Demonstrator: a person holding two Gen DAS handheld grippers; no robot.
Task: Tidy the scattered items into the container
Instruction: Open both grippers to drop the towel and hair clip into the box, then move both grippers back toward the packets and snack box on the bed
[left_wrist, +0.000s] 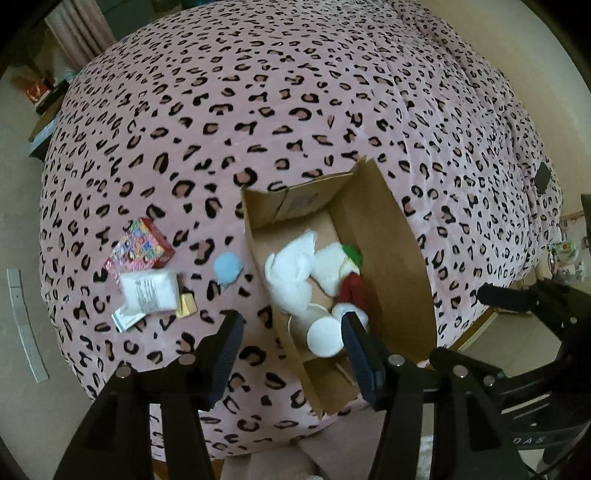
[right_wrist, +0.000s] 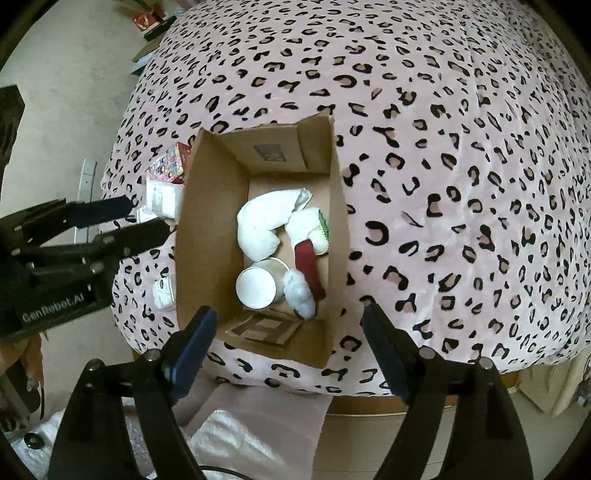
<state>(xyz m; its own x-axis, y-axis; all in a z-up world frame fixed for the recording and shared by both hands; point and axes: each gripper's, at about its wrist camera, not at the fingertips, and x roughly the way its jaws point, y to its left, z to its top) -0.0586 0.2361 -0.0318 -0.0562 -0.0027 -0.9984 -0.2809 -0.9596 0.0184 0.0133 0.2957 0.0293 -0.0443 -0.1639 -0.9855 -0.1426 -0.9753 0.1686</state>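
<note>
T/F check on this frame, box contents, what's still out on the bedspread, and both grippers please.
1. The paper cup lies inside the cardboard box. True.
2. The blue pom-pom is in the box. False: it lies on the bedspread, left of the box.
3. The right gripper grips a white cloth. False: its jaws stand open and empty above the box.
4. The colourful carton is still outside the box. True.
5. The left gripper holds nothing. True.
</note>
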